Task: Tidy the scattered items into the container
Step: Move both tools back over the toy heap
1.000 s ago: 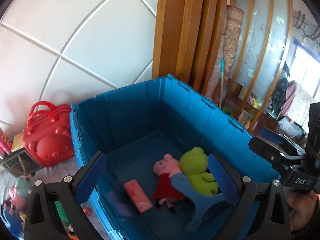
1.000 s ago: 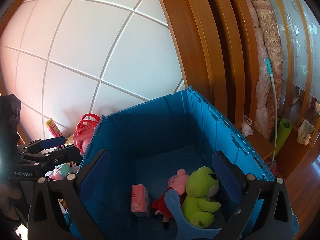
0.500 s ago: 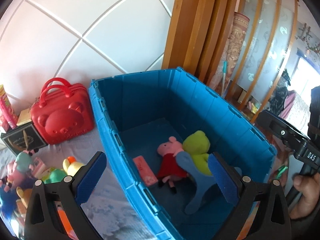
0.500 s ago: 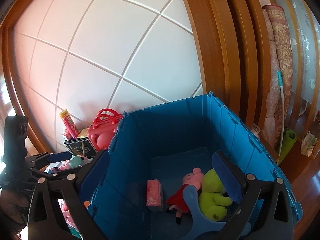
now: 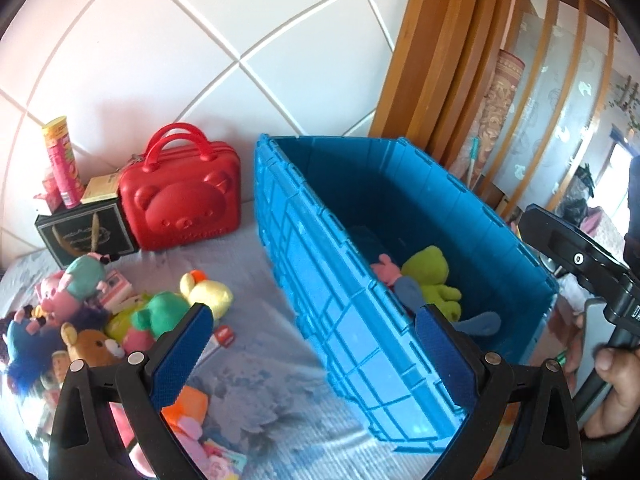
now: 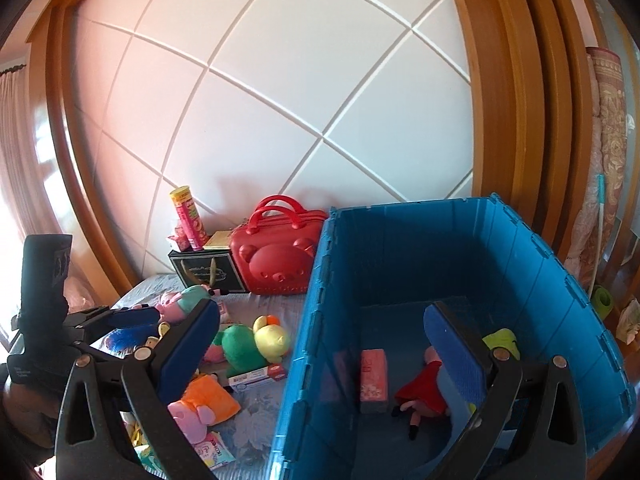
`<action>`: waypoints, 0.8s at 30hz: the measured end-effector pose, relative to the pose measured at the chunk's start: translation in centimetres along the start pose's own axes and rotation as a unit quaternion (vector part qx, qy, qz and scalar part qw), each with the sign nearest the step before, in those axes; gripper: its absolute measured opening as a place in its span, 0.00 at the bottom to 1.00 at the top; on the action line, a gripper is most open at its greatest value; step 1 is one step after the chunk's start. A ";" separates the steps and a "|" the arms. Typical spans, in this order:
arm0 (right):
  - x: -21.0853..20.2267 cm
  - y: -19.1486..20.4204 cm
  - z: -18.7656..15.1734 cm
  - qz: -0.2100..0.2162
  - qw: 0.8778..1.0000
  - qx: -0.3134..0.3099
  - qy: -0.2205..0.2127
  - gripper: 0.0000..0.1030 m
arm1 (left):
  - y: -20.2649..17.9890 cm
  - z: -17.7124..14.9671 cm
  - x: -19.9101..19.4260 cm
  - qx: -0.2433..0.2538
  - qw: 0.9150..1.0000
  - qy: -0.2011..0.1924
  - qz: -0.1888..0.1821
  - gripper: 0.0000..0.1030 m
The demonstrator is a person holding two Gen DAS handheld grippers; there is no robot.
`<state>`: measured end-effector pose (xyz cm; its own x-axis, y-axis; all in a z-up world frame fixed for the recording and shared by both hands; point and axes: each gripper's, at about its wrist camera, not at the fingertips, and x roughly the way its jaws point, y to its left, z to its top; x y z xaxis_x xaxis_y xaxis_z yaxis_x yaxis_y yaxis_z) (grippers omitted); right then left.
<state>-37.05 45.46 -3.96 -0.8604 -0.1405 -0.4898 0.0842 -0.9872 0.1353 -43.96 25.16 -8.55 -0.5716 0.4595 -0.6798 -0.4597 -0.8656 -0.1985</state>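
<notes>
Left gripper [image 5: 308,344] jaws stood wide apart, nothing between, straddling near wall of blue crate [image 5: 316,264]. Right gripper [image 6: 320,352] jaws likewise apart and empty, left pad over bedspread, right pad inside crate [image 6: 532,264]. In crate, beyond right pad: pig plush [image 6: 424,388], green frog plush [image 5: 430,276], pink box [image 6: 374,374]. Left of both grippers, toy pile on bedspread [image 5: 256,392]: yellow duck [image 5: 208,292], green plush [image 6: 240,346], bear plush [image 5: 90,346]. Red bear case [image 5: 182,196] stood farther back by wall.
</notes>
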 end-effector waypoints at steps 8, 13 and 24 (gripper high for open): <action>2.0 7.6 -1.4 0.030 0.999 -0.030 0.024 1.00 | 8.2 -5.2 -2.5 -0.047 0.998 0.006 0.044 0.99; 3.7 11.8 -2.7 0.037 0.997 -0.043 0.048 1.00 | 13.9 -8.0 -4.1 -0.078 0.995 0.016 0.066 0.99; 8.5 19.5 -7.4 0.057 0.989 -0.061 0.118 1.00 | 25.4 -16.3 -6.1 -0.131 0.980 0.062 0.133 0.99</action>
<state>-38.96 24.47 -11.87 -0.7018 -0.2506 -0.6669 0.2465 -0.9637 0.1027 -41.04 -2.85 -20.97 -0.5532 0.1970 -0.8094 -0.1057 -0.9804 -0.1663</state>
